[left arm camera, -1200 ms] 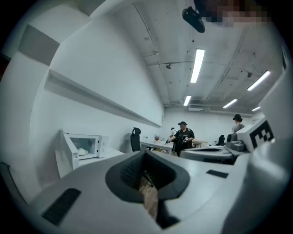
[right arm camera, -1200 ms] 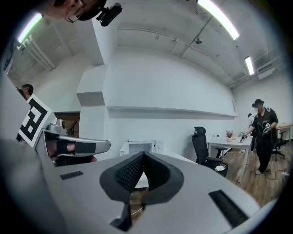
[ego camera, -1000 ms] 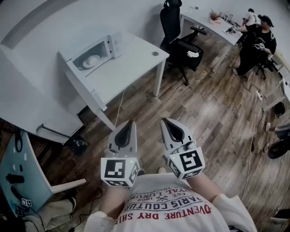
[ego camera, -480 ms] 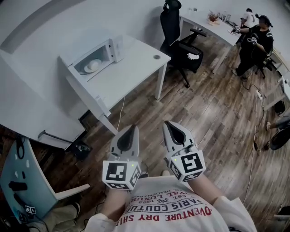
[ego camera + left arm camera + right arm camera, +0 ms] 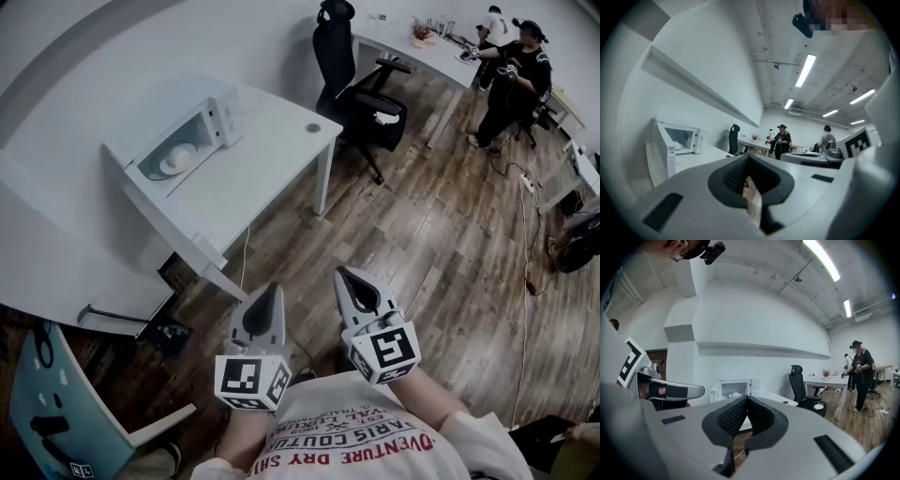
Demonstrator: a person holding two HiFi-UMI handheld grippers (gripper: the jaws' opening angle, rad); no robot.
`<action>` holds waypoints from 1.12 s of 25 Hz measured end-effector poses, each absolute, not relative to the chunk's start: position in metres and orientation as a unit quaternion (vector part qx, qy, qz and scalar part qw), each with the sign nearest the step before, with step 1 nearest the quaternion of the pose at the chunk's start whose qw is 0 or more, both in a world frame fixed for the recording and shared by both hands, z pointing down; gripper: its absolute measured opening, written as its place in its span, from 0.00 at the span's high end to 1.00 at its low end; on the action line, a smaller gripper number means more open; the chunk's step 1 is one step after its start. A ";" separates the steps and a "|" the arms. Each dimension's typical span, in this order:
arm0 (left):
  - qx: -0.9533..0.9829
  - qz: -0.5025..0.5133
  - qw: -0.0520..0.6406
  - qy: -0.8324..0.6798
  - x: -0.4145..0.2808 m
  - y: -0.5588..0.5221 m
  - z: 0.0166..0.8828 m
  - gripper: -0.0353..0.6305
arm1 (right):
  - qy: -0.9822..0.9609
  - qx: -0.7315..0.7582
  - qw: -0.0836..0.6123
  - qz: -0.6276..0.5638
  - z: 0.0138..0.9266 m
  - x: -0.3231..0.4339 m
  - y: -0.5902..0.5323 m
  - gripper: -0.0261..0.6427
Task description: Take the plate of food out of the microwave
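The white microwave (image 5: 180, 139) stands at the far left end of a white table (image 5: 262, 155) with its door swung open. Inside it sits a white plate with pale food (image 5: 175, 158); the same plate (image 5: 735, 394) shows small in the right gripper view. My left gripper (image 5: 273, 287) and right gripper (image 5: 342, 274) are held side by side close to my chest, over the wooden floor and well short of the table. Both are shut with nothing between the jaws. In the left gripper view the microwave (image 5: 680, 139) lies ahead to the left, door (image 5: 660, 153) toward me.
A black office chair (image 5: 364, 92) stands at the table's right end. Two people (image 5: 511, 70) work at a far desk. A cable hangs from the table to the floor (image 5: 246, 251). A light blue cabinet (image 5: 56, 412) stands at my lower left.
The microwave and table have slid a little left in the head view, and the two grippers sit slightly lower. Both stay shut and empty.
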State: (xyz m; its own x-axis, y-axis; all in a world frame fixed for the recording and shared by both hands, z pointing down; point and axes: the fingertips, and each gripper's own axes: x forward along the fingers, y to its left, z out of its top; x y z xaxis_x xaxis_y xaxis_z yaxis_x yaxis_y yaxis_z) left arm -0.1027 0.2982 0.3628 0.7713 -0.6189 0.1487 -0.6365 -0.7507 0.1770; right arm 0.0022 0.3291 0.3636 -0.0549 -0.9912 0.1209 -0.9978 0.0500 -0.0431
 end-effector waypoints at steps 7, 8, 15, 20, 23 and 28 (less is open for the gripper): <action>0.919 0.038 0.111 -0.376 -0.052 0.245 0.373 0.94 | -0.748 0.661 0.019 0.055 0.371 0.060 0.273 0.94; 0.915 0.035 0.111 -0.385 -0.042 0.236 0.372 0.94 | -0.754 0.654 0.017 0.055 0.370 0.071 0.263 0.94; 0.887 0.015 0.118 -0.447 0.033 0.175 0.366 0.94 | -0.802 0.595 0.029 0.049 0.364 0.145 0.193 0.94; 0.865 0.004 0.130 -0.485 0.067 0.138 0.368 0.94 | -0.828 0.558 0.039 0.048 0.364 0.180 0.151 0.94; 0.857 0.006 0.132 -0.498 0.077 0.123 0.369 0.94 | -0.837 0.545 0.037 0.048 0.365 0.191 0.129 0.94; 0.840 0.010 0.139 -0.524 0.073 0.096 0.376 0.94 | -0.849 0.524 0.041 0.059 0.374 0.191 0.097 0.94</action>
State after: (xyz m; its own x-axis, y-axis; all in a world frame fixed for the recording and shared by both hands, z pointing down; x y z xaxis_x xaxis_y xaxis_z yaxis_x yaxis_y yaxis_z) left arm 0.0729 0.0962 0.3764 0.4508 -0.8777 0.1628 -0.8833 -0.4122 0.2236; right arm 0.1914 0.0966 0.3744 -0.4479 -0.8844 0.1314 -0.8941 0.4442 -0.0575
